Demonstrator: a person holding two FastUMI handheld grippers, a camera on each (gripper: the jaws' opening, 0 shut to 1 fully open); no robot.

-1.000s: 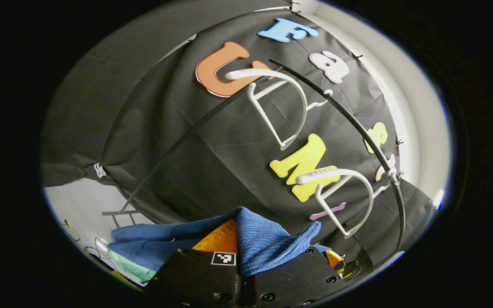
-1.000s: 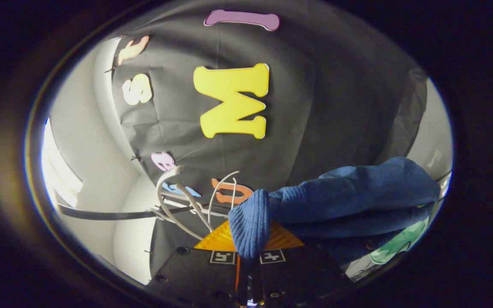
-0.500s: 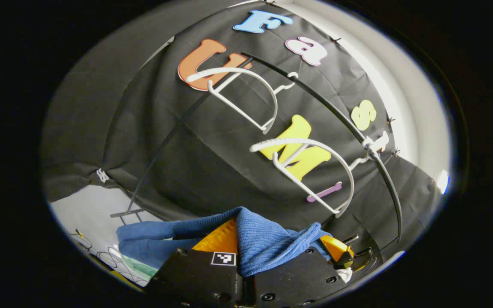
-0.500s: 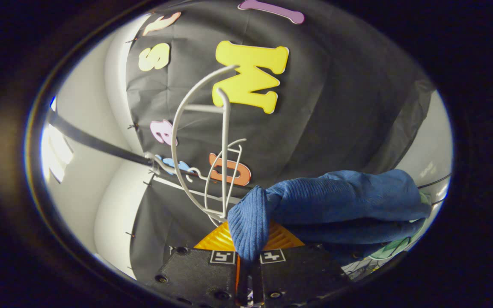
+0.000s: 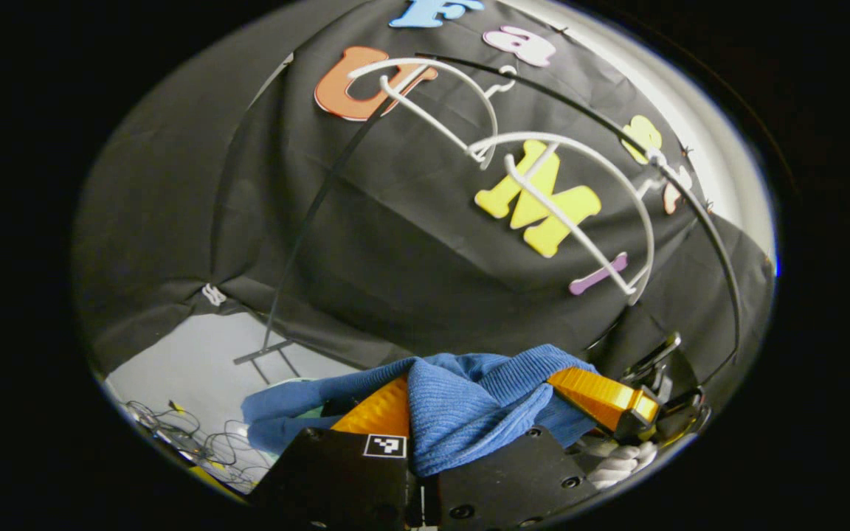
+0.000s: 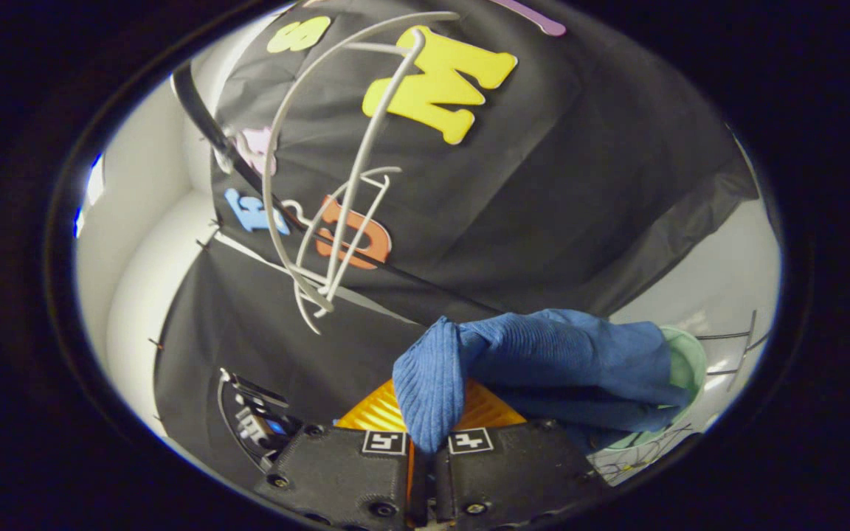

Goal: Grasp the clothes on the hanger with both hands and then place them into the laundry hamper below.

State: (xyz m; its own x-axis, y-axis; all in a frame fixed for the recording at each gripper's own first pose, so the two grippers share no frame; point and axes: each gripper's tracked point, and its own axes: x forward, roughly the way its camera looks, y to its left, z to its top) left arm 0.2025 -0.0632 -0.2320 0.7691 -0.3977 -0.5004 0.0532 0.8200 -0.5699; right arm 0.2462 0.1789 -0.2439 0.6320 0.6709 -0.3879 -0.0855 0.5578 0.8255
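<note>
Both grippers, left [image 5: 419, 424] and right [image 6: 425, 420], stay clenched on the blue garment [image 6: 543, 361], now lower beneath the bare hangers [image 5: 558, 199]; it's off, with the hamper [image 6: 687, 365] next.

Garment [image 5: 469, 402]: lying pinched between the fingers of the left hand-held gripper [image 5: 416, 442], bunching forward and trailing off to the left.
Other end [image 6: 543, 361]: sitting clamped in the right hand-held gripper [image 6: 425, 442], stretching away to the right.
Hangers [image 5: 565, 199]: hanging side by side on the rail [image 5: 698, 214], above and behind the garment.
Hamper [image 6: 687, 365]: peeking out from behind the garment's far right end.
Cables [image 5: 189, 439]: lying on the floor, lower left.
</note>
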